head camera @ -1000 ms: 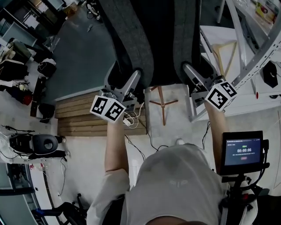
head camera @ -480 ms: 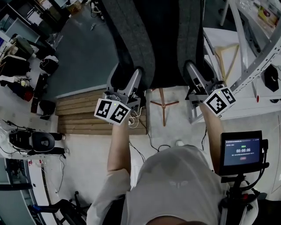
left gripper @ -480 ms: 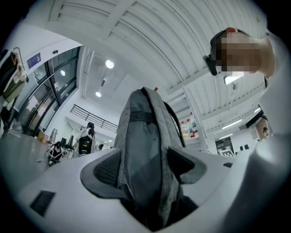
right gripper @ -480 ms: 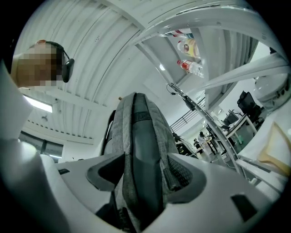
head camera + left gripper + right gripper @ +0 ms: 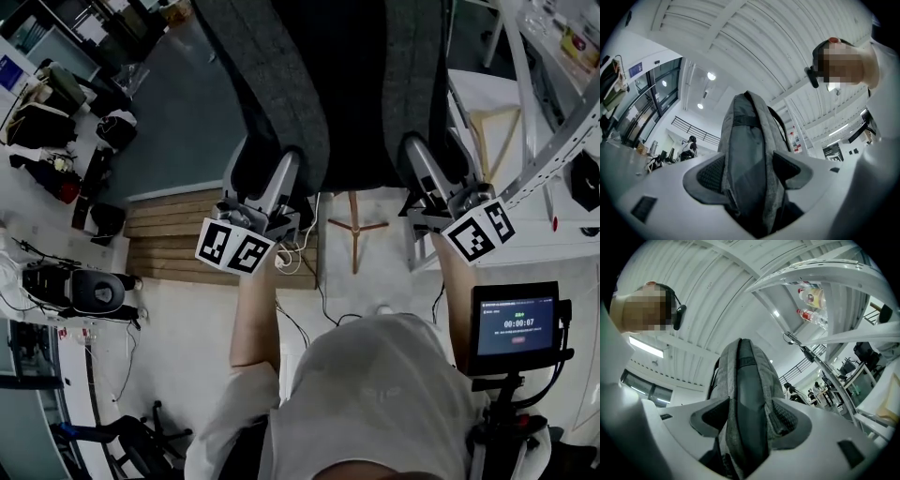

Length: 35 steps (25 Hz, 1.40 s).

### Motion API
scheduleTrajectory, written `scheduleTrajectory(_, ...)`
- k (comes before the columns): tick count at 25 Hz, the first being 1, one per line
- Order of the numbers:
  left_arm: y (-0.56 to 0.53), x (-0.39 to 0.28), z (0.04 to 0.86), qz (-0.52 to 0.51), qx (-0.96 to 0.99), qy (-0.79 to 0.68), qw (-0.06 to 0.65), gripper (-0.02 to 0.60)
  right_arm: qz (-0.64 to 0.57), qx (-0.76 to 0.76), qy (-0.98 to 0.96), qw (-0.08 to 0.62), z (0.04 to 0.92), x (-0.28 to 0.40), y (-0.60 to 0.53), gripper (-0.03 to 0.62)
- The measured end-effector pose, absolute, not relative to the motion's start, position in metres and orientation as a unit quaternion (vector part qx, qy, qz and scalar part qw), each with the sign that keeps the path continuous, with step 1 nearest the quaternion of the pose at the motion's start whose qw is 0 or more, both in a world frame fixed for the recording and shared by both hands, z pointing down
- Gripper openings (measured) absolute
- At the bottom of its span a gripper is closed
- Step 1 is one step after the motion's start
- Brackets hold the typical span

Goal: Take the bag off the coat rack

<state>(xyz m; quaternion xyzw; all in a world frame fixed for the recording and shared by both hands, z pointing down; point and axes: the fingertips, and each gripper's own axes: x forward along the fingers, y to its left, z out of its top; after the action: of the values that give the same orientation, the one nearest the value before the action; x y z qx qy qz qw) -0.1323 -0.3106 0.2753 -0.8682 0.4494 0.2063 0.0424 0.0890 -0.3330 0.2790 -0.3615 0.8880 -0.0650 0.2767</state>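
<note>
between both claws, overhead: grey bag (image 5: 281, 94). left claw (image 5: 749, 171) and right claw (image 5: 749, 418) each clamped on its fabric. hazard: cloth slipping free, uneven lift snagging strap.

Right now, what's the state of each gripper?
Left gripper: closed on the bag.
Right gripper: closed on the bag.

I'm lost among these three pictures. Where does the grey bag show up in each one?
Head view: the grey bag hangs at top centre.
Left gripper view: the bag fills the centre, clamped between the jaws.
Right gripper view: again in the centre, between the jaws.
Shared landmark: the person's pale shirt, seen at the right edge and at the left edge of the gripper views.
</note>
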Motion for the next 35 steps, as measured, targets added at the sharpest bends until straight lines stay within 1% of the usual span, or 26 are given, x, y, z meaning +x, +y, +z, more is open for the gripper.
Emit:
scheduleTrajectory(7,-0.267,-0.151,0.244,0.213,-0.845,0.482,0.092,0.327,-0.047,-0.307,0.903,0.296,0.25,0.067,-0.313,0.284)
scheduleTrajectory(12,-0.233,-0.181,0.22,0.205,-0.818,0.525,0.115,0.327,-0.06,-0.255,0.917,0.301,0.23,0.031,-0.304,0.284)
scheduleTrajectory(20,-0.124,-0.249,0.199,0.198,-0.736,0.632,0.139,0.327,-0.095,-0.127,0.947,0.281,0.206,-0.065,-0.25,0.284)
scheduleTrajectory(27,-0.005,-0.308,0.16,0.187,-0.664,0.71,0.142,0.327,-0.132,-0.03,0.959,0.249,0.163,-0.154,-0.166,0.284)
scheduleTrajectory(35,0.086,-0.356,0.185,0.173,-0.587,0.781,0.128,0.328,-0.177,0.061,0.96,0.21,0.188,-0.238,-0.103,0.285)
